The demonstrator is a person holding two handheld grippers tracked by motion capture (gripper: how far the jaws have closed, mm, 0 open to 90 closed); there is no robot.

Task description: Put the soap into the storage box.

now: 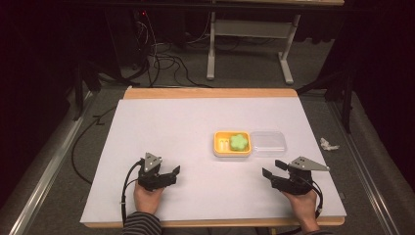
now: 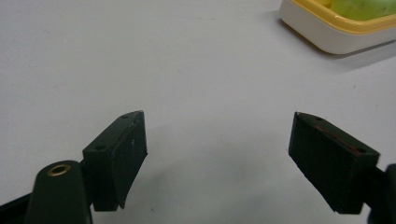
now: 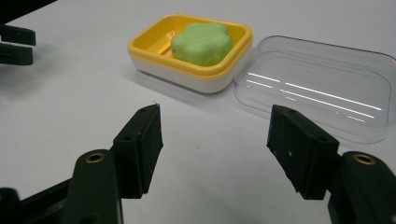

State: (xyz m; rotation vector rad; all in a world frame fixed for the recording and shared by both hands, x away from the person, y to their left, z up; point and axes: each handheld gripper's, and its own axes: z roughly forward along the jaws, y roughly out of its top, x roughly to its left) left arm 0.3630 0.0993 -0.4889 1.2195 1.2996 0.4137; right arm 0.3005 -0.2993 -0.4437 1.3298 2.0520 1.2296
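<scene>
A yellow soap dish (image 1: 216,145) with a white base sits right of the table's middle, and a green flower-shaped soap (image 1: 239,142) lies inside it. Its clear lid (image 1: 267,143) lies open beside it on the right. My left gripper (image 1: 173,175) rests low at the front left, open and holding nothing, its jaws pointing toward the dish (image 2: 327,32). At the front right, my right gripper (image 1: 272,168) is open too, with bare table between its jaws (image 3: 215,112). Ahead of it are the dish (image 3: 154,58), soap (image 3: 201,43) and lid (image 3: 317,79).
The white table top (image 1: 195,117) has a wooden edge at front and back. A crumpled white scrap (image 1: 329,144) lies on the floor to the right. Cables (image 1: 166,63) and a desk frame (image 1: 249,44) stand beyond the far edge.
</scene>
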